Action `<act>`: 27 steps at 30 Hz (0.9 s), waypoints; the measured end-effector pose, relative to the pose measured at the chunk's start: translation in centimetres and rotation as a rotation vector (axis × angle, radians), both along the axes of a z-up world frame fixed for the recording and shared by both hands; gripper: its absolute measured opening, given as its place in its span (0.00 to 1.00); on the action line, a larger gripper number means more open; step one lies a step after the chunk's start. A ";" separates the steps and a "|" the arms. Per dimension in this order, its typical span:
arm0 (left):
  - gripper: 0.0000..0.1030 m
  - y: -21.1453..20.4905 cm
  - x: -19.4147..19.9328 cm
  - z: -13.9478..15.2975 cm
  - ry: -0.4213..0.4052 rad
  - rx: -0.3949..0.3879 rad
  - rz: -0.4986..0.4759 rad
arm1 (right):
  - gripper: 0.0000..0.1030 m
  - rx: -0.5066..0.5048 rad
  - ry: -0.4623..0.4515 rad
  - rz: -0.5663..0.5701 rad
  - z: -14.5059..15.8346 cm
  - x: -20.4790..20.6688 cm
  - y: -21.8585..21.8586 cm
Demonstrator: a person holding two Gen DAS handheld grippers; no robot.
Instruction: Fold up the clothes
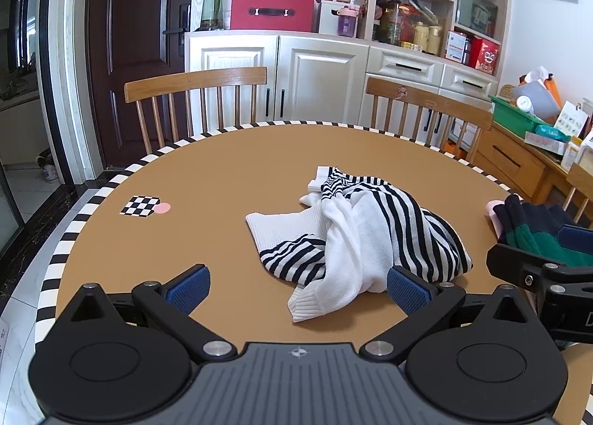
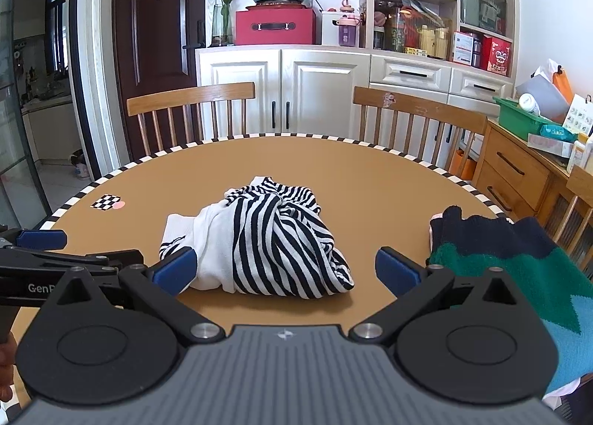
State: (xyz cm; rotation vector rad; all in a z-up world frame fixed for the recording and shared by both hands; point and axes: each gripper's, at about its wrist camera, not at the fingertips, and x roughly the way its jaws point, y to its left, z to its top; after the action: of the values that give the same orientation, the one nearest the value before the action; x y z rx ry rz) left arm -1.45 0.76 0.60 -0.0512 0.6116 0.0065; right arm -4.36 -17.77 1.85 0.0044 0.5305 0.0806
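Both the left gripper (image 1: 298,287) and right gripper (image 2: 285,271) hover spread and empty, flanking the crumpled striped garment (image 2: 267,239) just ahead on the worktop (image 2: 333,165), likely seeking an edge (folding not begun). A green-and-navy knit (image 2: 519,262) lies right of the right gripper.

1. The bench (image 2: 296,161) is covered in plain tan and edged by a black-and-white striped border.
2. The crumpled garment (image 2: 259,239) is patterned in black and white stripes, with plain white ribbed parts.
3. The knit pile (image 2: 519,258) is coloured in navy, dark green and light blue blocks.
4. A black-and-white checkered marker (image 1: 141,205) is seen beside a pink dot (image 1: 162,207).
5. The left gripper (image 1: 296,287) and right gripper (image 2: 285,269) are made in black, and blue pads are fitted to the jaws.
6. The chairs (image 2: 191,96) are finished in light brown wood.
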 end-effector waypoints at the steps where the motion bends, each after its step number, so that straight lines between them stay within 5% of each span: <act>1: 1.00 0.0 0.1 0.0 0.002 0.001 0.000 | 1.00 0.002 0.002 -0.001 0.0 0.1 0.0; 27: 1.00 -0.2 1.5 -1.1 0.051 0.003 -0.013 | 1.00 0.033 0.069 -0.011 -1.2 1.3 -0.5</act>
State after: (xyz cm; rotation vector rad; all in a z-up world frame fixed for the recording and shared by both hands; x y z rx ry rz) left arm 0.02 0.58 -0.52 -0.0442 0.6632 -0.0035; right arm -3.07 -18.27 0.62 0.0421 0.5979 0.0785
